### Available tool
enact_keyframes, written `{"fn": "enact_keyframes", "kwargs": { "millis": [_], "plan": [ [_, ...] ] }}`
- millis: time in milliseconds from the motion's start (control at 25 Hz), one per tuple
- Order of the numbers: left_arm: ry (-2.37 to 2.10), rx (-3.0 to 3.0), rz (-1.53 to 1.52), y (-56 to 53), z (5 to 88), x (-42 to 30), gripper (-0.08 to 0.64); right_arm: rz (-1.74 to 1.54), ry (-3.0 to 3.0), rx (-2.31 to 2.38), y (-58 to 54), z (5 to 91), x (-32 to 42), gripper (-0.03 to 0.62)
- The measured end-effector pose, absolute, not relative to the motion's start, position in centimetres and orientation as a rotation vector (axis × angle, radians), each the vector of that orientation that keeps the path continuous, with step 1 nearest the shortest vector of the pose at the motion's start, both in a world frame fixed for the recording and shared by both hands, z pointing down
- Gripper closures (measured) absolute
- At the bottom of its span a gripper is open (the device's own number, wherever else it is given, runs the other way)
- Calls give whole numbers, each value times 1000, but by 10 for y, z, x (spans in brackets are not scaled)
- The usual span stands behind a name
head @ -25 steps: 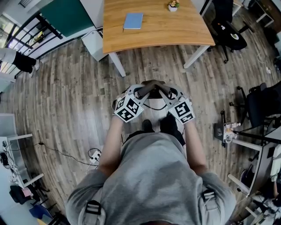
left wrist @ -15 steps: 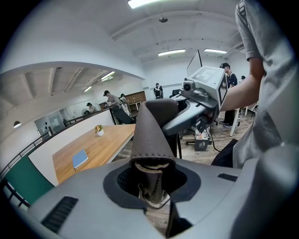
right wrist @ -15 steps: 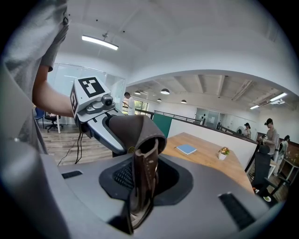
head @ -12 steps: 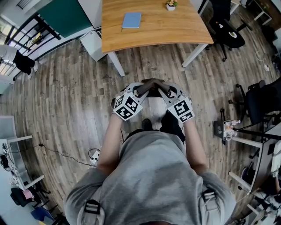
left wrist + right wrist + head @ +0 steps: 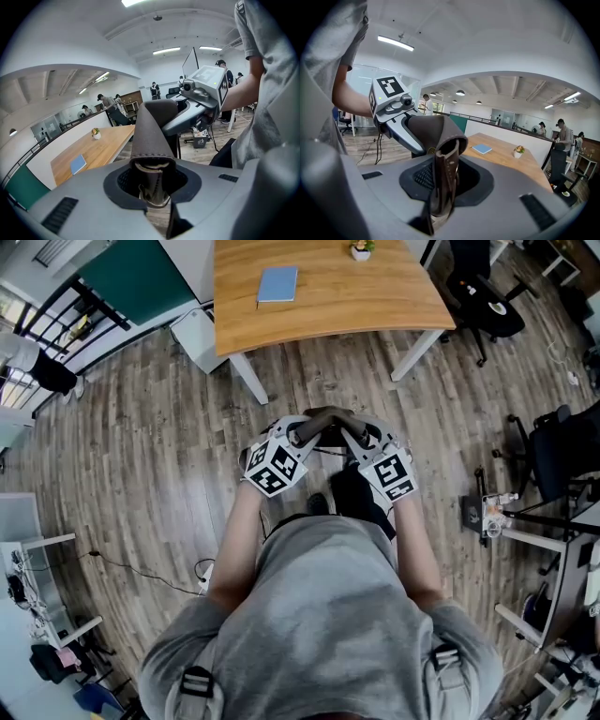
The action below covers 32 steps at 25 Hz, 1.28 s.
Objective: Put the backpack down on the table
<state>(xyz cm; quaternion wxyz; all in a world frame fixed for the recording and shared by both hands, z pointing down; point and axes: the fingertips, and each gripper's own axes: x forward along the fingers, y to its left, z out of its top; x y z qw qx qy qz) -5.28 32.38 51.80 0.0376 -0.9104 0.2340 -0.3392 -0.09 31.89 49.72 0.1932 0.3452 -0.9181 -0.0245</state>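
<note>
Left gripper (image 5: 302, 434): closed on the brown backpack handle (image 5: 151, 136), strap pinched between both jaws. Right gripper (image 5: 350, 435): likewise clamped on the same handle from the opposite end, tips close to the left gripper's.

Backpack: slung from the handle between and beneath the two grippers, above the wooden floor (image 5: 150, 446). Body mostly hidden, so shape and colour not determinable.

Ahead of both grippers, well apart: wooden surface (image 5: 375, 306), with a blue notebook (image 5: 277, 283) toward the left-gripper side and a small potted plant (image 5: 361, 250) at the far edge.

Step in hand, as judged: transport, load lifted, not yet set down.

Next move:
1. Carry forward to the surface.
2. Raise clear of its near edge.
3. Lower onto the bare area nearer than the plant and right of the notebook.
4. Release both grips only once fully supported.
</note>
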Motion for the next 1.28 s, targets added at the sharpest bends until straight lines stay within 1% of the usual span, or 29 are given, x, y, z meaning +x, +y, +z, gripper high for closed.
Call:
{"fn": "enact_keyframes", "kwargs": {
  "millis": [1280],
  "plan": [
    [727,-2765,-1064,282,521,-58,454,-73,-2570,976,275,502,-7,511]
  ]
}}
